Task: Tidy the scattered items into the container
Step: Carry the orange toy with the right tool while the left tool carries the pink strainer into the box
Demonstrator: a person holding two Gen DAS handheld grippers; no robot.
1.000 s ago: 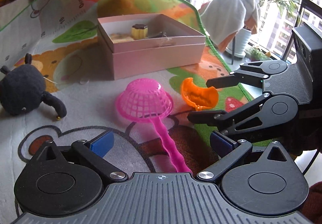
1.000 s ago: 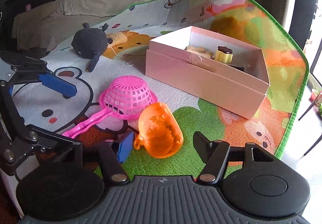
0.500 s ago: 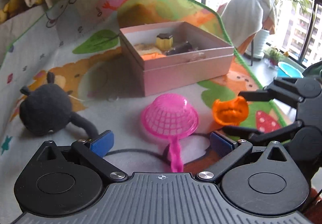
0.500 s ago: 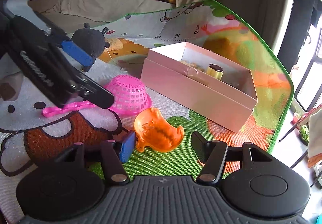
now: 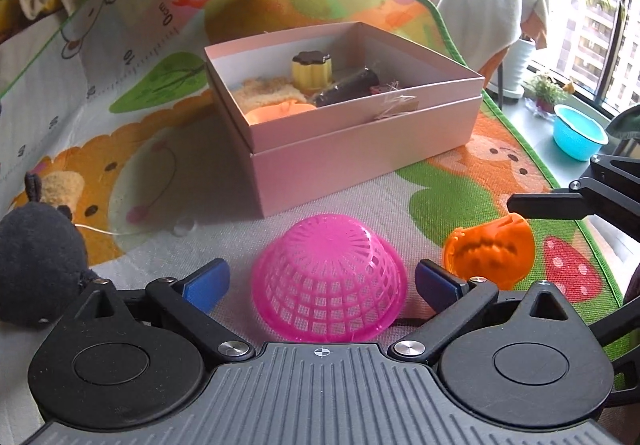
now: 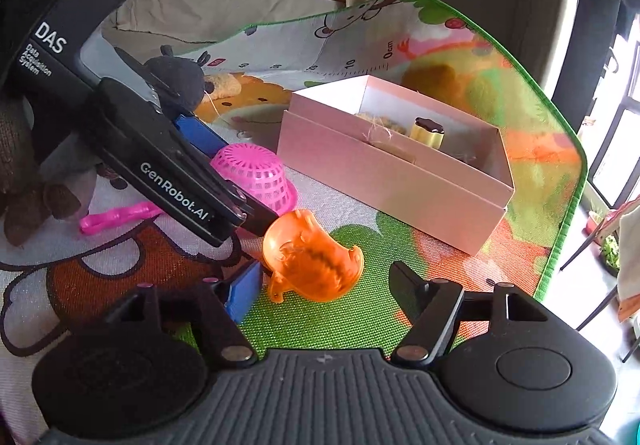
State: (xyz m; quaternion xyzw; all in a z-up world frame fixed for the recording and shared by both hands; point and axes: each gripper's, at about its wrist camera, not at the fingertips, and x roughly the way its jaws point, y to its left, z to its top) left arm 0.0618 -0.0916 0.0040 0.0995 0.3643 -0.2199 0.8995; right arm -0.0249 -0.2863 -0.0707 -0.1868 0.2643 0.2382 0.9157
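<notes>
Toys lie on a bright play mat [image 5: 460, 181]. A pink box [image 5: 360, 149] sits in the middle of the mat with its top off. Inside it are a yellow pudding toy [image 5: 310, 71], a dark tube [image 5: 348, 85], a fuzzy tan thing [image 5: 264, 91] and something orange [image 5: 276, 111].

In front of the box a pink sieve [image 5: 330, 279] lies upside down, bowl up. Its handle [image 6: 120, 217] shows in the right wrist view and points away from the box. The left gripper [image 5: 320, 283] has a blue pad on each side of the sieve bowl. The jaws have just been closing in, but small gaps still show, so the pads do not squeeze the bowl.

An orange cup [image 6: 314, 263] lies tipped on its side on the green part of the mat, just beside the sieve. The right gripper [image 6: 324, 285] is around the cup. Its jaws have just been opening a bit. The blue pad looks to be touching the cup's little handle, but the black finger on the other side stands clear, so the cup is not pinched.

A black plush toy [image 5: 38, 265] lies on the mat off to one side, well apart from the box. Past the mat's edge are a chair with a white cloth [image 5: 492, 1] and a blue bowl [image 5: 580, 135] on the floor by the window.
</notes>
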